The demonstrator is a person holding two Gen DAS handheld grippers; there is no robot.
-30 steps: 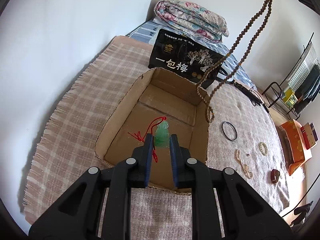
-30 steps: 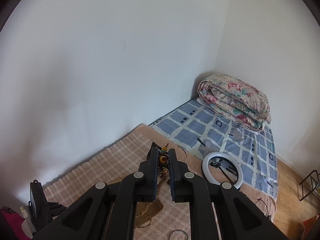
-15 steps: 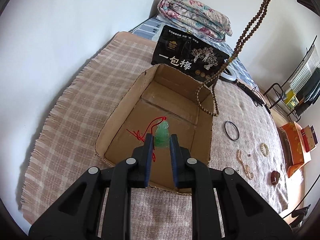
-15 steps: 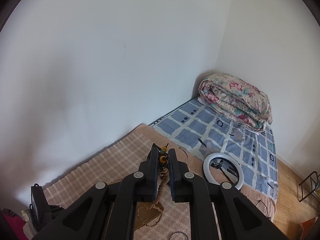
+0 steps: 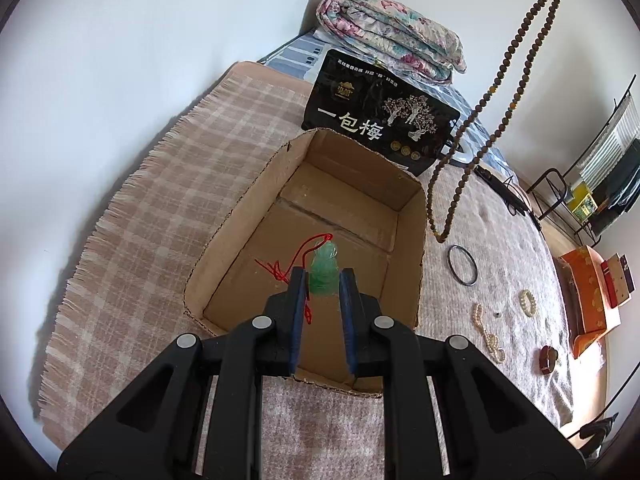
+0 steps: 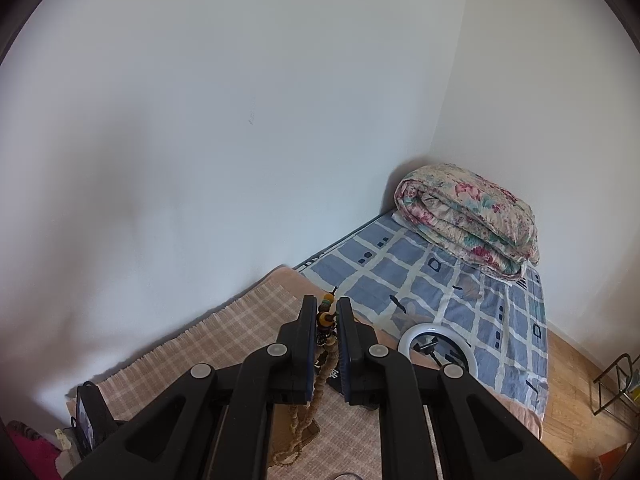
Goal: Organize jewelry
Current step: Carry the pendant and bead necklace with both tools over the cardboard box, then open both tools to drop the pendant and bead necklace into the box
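My left gripper [image 5: 322,280] is shut on a green jade pendant [image 5: 325,268] with a red cord [image 5: 298,258], held over the open cardboard box [image 5: 408,256]. My right gripper [image 6: 322,307] is shut on a long brown bead necklace [image 6: 322,376], held high. In the left wrist view the necklace [image 5: 472,132] hangs from the top right, with its lower loop beside the box's right rim.
On the blanket right of the box lie a black bangle [image 5: 462,265], a pearl strand [image 5: 486,332], a pearl bracelet [image 5: 528,303] and a dark red piece [image 5: 547,358]. A black printed bag [image 5: 380,114] stands behind the box. A folded quilt [image 6: 468,216] and ring light [image 6: 438,346] lie farther back.
The bead necklace has risen and swung right, from the box's right wall to outside its rim. My left gripper stays over the box with the pendant.
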